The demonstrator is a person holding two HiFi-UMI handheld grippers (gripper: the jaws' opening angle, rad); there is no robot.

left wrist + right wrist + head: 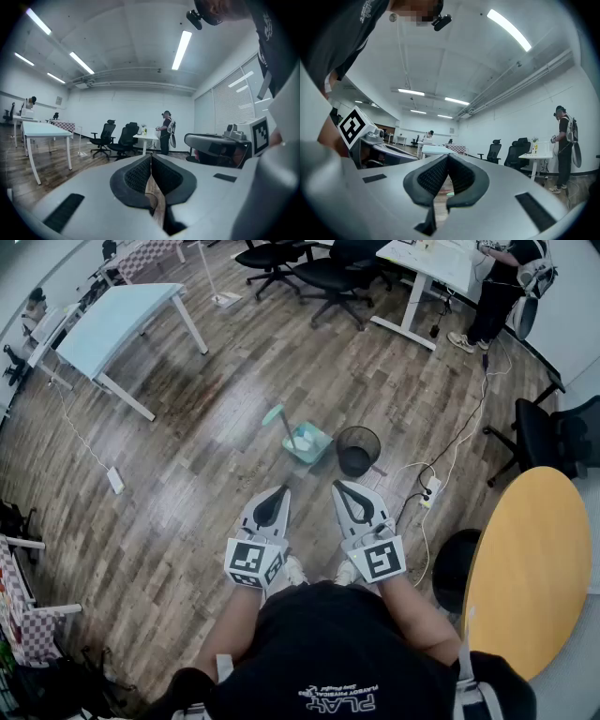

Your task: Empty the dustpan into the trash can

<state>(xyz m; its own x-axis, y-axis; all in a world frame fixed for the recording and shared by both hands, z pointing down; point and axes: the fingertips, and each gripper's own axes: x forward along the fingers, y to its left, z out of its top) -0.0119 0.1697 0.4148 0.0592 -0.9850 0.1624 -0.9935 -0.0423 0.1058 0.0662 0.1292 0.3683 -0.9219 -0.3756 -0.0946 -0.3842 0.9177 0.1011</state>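
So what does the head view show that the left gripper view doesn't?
Only the head view: the dustpan and trash can on the floor, plus a round table. Only the left gripper view: ceiling lights, blinds, and that the left gripper is shut and empty. Both: the right gripper, a standing person, black chairs and a pale table.

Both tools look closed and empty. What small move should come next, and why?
Probably step toward the teal dustpan and open the left gripper. The dustpan stands on the floor beside the black trash can, well ahead of both grippers, its handle tilting leftward; the right gripper is shut and empty too.
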